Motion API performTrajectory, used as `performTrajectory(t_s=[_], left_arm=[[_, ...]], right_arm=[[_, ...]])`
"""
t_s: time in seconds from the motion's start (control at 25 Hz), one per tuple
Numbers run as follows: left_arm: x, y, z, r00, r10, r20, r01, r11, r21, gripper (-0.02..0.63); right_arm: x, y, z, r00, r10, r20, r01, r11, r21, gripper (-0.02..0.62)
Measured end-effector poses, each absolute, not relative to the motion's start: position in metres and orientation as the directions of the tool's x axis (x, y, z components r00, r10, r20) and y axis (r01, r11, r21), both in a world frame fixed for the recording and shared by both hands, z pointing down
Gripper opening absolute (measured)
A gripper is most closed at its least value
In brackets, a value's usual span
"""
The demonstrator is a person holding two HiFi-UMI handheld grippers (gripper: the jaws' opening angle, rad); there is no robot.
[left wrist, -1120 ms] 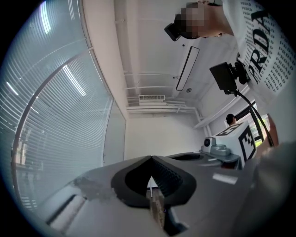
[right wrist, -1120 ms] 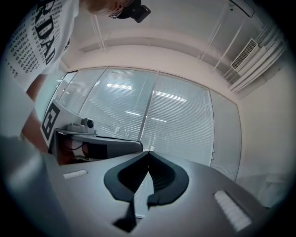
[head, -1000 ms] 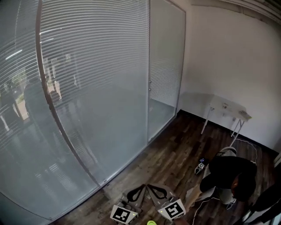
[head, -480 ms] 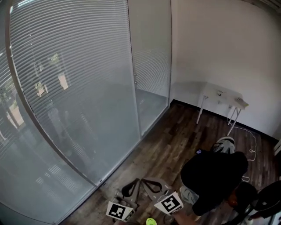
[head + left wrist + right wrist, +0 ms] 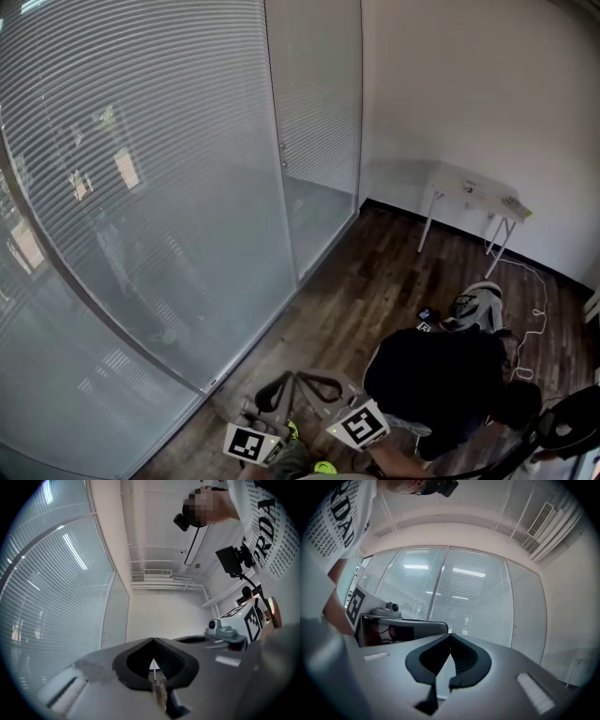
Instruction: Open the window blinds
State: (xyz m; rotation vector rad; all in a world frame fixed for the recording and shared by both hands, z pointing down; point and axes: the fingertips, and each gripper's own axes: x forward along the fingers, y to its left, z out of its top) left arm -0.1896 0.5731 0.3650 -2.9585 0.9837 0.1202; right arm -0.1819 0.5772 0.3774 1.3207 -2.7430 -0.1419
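The window blinds (image 5: pixel 159 141) hang behind a glass wall (image 5: pixel 216 281). Their slats lie level and close together, and lights and figures reflect in the pane. At the blinds' far end a narrower glass panel (image 5: pixel 319 103) with a small handle (image 5: pixel 281 155) meets the white wall (image 5: pixel 469 84) in the corner. Dark wood floor (image 5: pixel 347 300) runs along the foot of the blinds.

Low down and apart from the blinds, the left gripper (image 5: pixel 274 394) and right gripper (image 5: pixel 321 384) sit just beside each other. Each has its jaws pressed together at the tips and holds nothing. The right gripper's view looks onto the blinds. In the left gripper's view they run along the left side.

Farther out from the blinds a person in black (image 5: pixel 441 375) crouches on the floor, with a white cable (image 5: pixel 536 309) lying near them. A white folding table (image 5: pixel 473 199) stands against the wall, well apart from the blinds, and the things on it are too small to tell.
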Motion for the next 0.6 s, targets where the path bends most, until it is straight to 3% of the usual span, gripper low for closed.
performTrajectory(t_s=[0.6], left_arm=[[-0.211,0.438,0.352,0.797,-0.574,-0.187,-0.578,-0.815,0.04,-0.008]], right_arm=[[-0.203,0.44,0.372,-0.582,-0.813,0.025,-0.798,0.577,0.173,0.008]])
